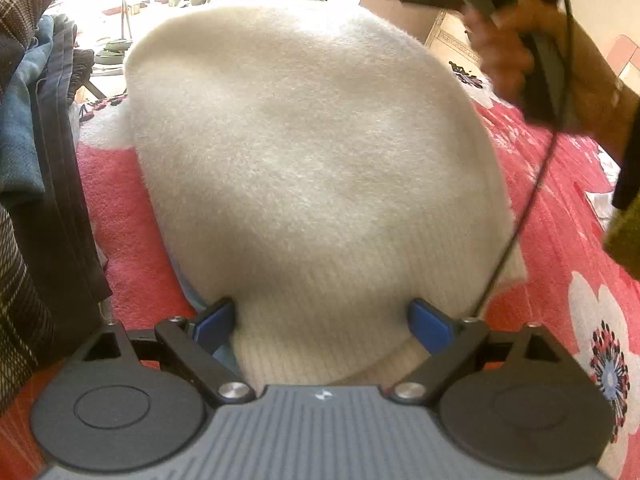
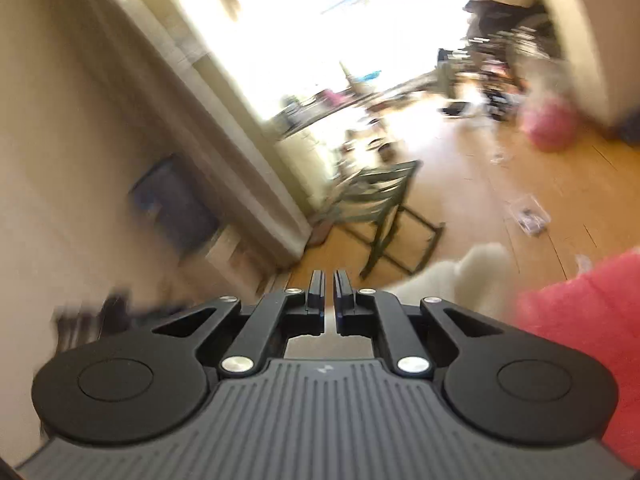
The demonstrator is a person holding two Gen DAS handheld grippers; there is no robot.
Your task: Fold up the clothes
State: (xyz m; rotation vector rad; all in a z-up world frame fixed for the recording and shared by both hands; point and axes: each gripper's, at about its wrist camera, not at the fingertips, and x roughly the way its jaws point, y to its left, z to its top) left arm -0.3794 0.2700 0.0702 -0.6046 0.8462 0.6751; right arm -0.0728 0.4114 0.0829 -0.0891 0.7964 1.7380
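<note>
A fluffy white sweater (image 1: pixel 304 152) lies folded on a pink flowered blanket (image 1: pixel 560 220). My left gripper (image 1: pixel 323 320) is open at the sweater's near ribbed hem, which bulges between its blue pads (image 1: pixel 216 324). In the right wrist view my right gripper (image 2: pixel 329 280) is shut with nothing between its fingers. It points out over the room, away from the sweater (image 2: pixel 460 276), whose edge shows low on the right beside the blanket (image 2: pixel 580 320). A person's hand (image 1: pixel 512 48) holds that gripper's dark, blurred body above the sweater's far right corner.
A stack of dark, blue and plaid clothes (image 1: pixel 36 140) lies along the blanket's left side. A black cable (image 1: pixel 520 208) hangs across the sweater's right edge. Beyond the bed are a wooden floor (image 2: pixel 500 184) and a green chair (image 2: pixel 380 208).
</note>
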